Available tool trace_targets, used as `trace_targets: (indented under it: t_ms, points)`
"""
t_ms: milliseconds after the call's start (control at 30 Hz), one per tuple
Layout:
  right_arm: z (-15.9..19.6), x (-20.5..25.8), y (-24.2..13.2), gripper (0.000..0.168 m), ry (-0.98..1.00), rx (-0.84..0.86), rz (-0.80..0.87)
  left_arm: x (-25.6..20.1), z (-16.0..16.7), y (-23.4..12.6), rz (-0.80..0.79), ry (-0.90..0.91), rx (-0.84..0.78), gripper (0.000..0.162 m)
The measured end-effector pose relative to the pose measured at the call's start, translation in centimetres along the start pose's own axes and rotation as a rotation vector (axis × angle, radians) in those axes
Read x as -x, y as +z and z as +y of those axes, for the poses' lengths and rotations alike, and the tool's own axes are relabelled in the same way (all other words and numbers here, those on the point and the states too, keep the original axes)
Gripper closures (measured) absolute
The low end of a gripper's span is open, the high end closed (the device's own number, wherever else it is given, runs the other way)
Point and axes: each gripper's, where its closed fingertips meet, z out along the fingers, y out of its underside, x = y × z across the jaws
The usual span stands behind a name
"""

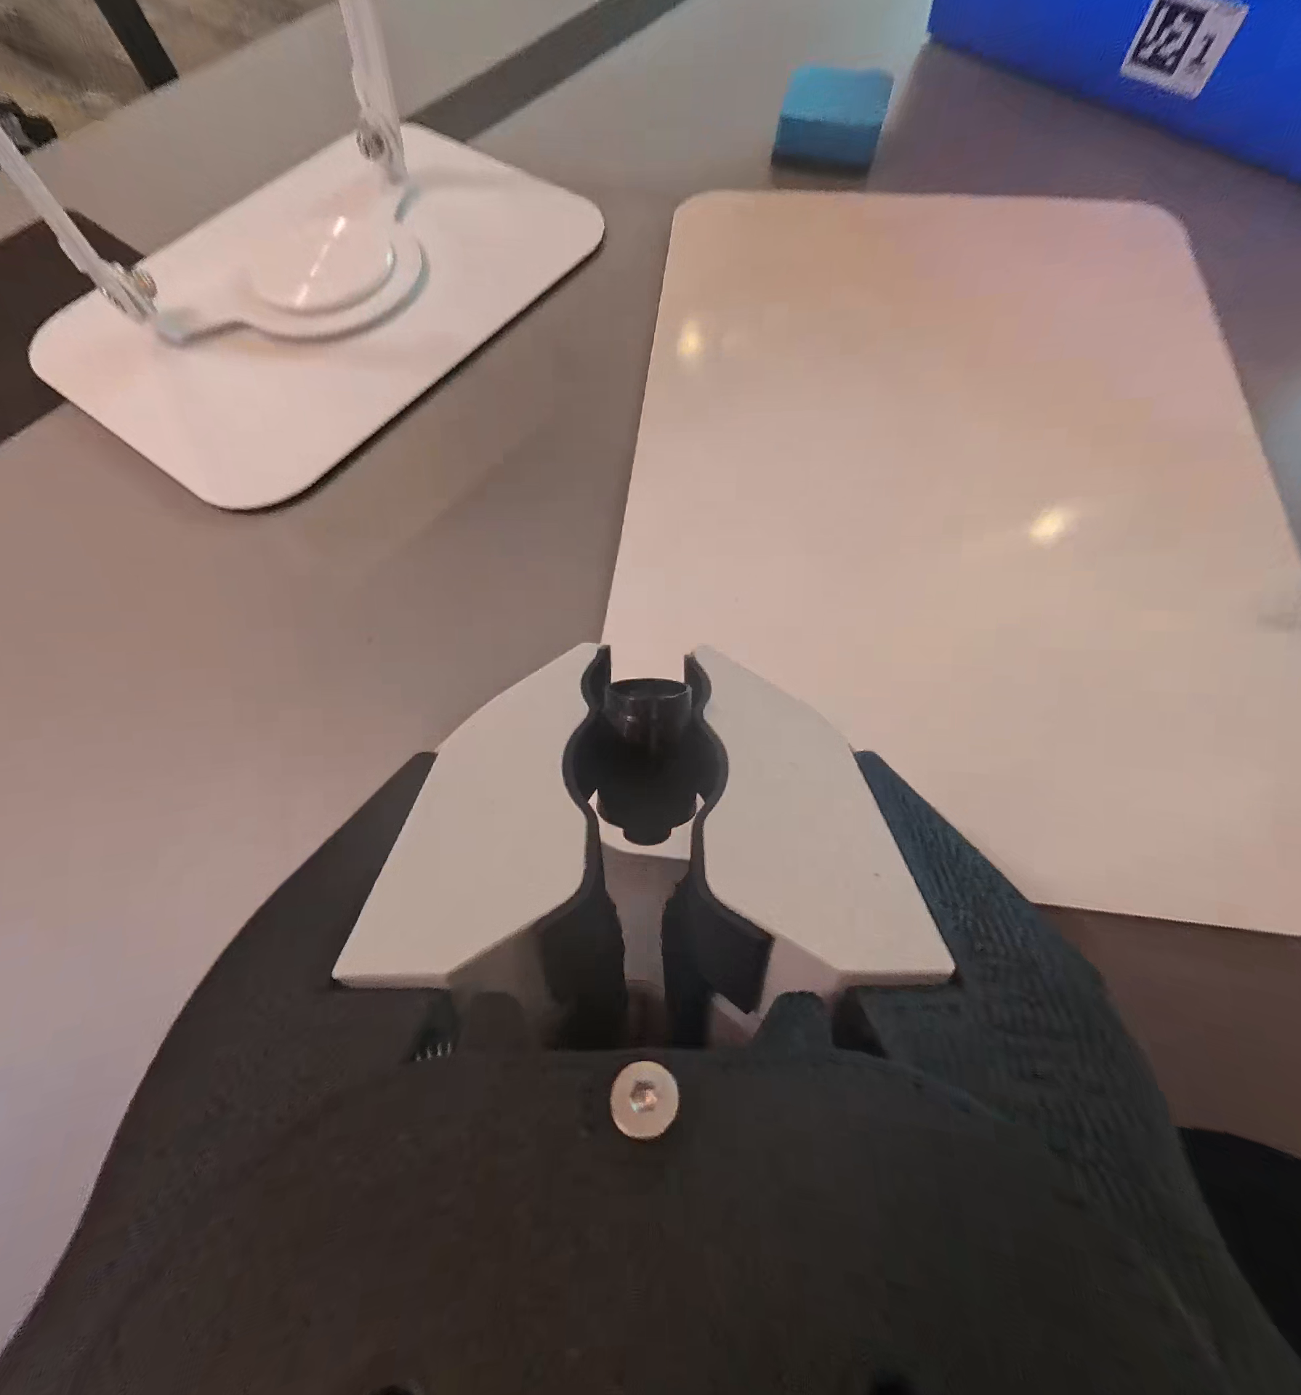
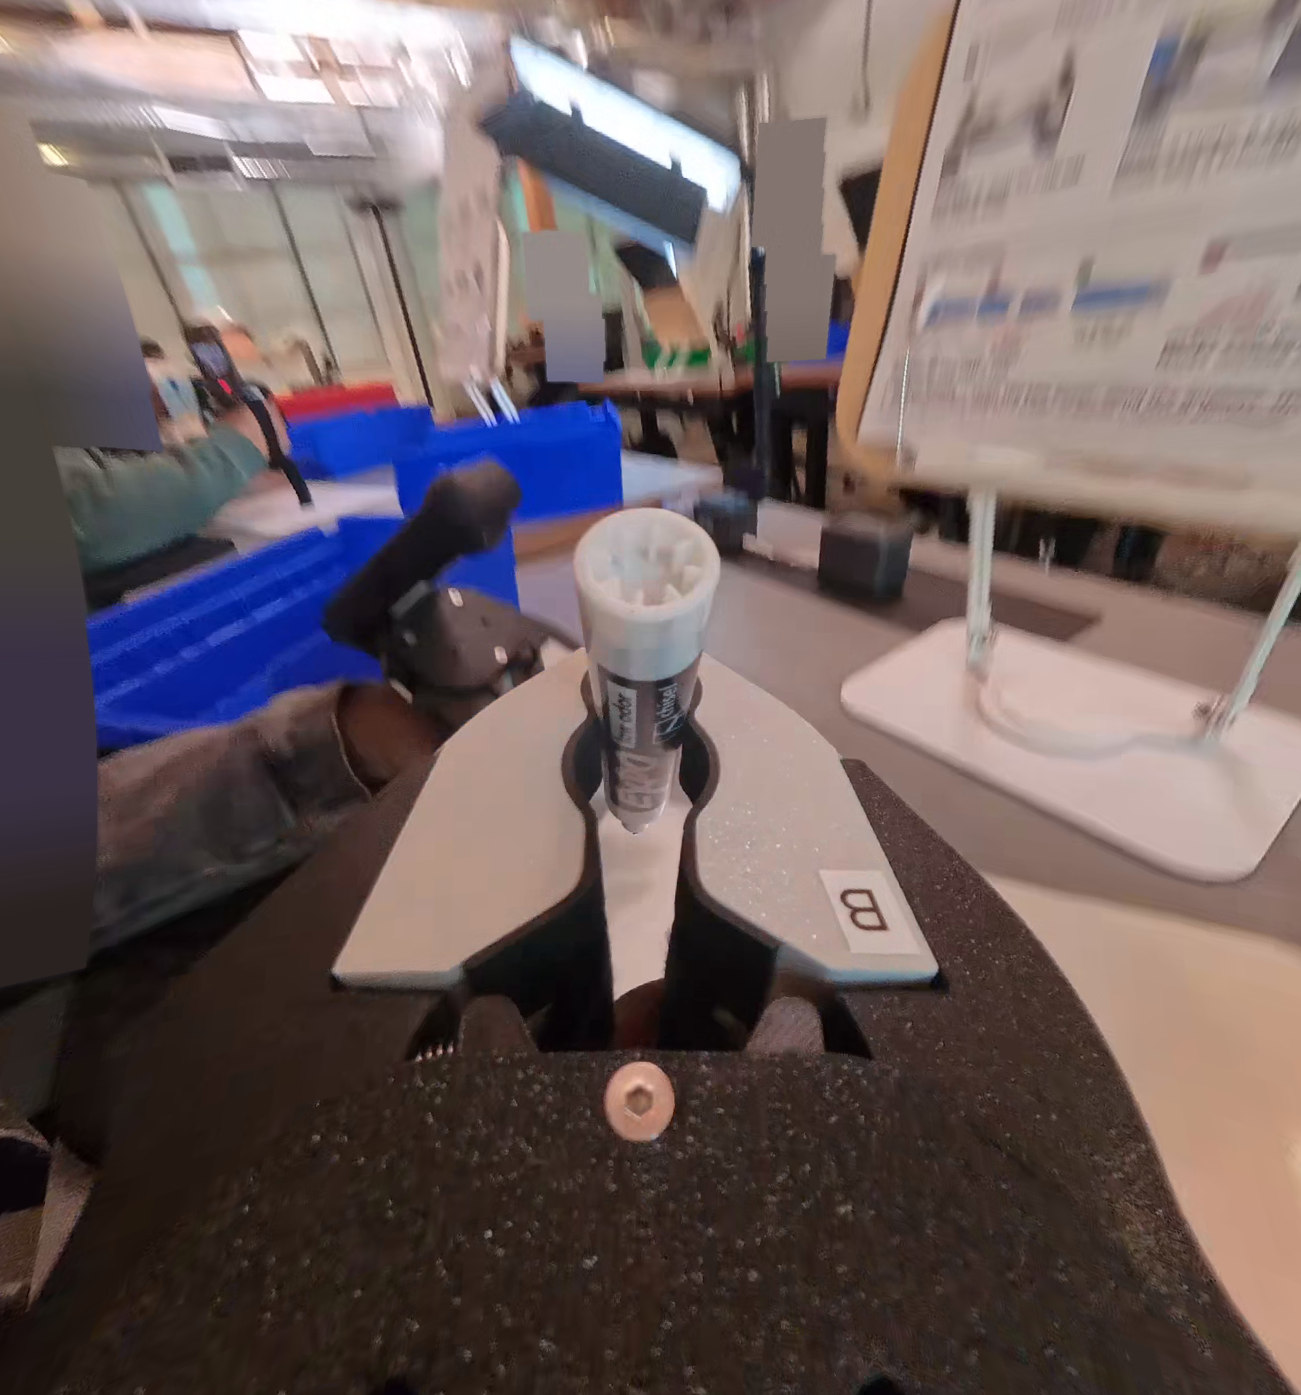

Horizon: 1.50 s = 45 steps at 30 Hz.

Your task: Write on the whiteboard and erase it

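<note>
- Whiteboard, a glossy white rectangular panel with rounded corners, lies flat on the grey bench, and its surface shows no marks, so I judge the writing has not begun.
- Left gripper has its fingers clenched around a small black marker cap, just over the near edge of the board.
- Right gripper grasps a black-and-white labelled dry-erase marker with a white ribbed end; the marker stands nearly upright between the fingers, tip pointing down toward the board's pale surface (the tip looks bare, which fits the cap being in the other gripper).
- Blue rectangular foam eraser sits on the bench beyond the far end of the board, near a blue plastic bin.
- White flat-based stand with clear rods rests on the bench beside the board, carrying a blurred printed poster in the right wrist view.
- Step in hand, as I read it, is bringing the tip down to write; it would go best with the marker kept steep, the pressure light enough that it does not slide up through the fingers, and the strokes kept well inside the board's edges.
- Parking the cap hand off to the side seems wise, and pressing the board's edge could stop it sliding.
</note>
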Motion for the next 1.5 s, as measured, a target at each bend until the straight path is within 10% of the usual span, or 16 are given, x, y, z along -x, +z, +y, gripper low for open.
trace_targets:
  t_ms: [400,1500]
  points:
    - [10.9,1.7,6.6,0.151,0.048,0.372,0.060,0.7,2.7,1.1,-0.010,-0.010,0.112,0.143]
    - [12.0,0.3,6.8,0.152,-0.068,0.447,0.136,-0.1,3.5,1.5,0.048,-0.010,0.145,0.143]
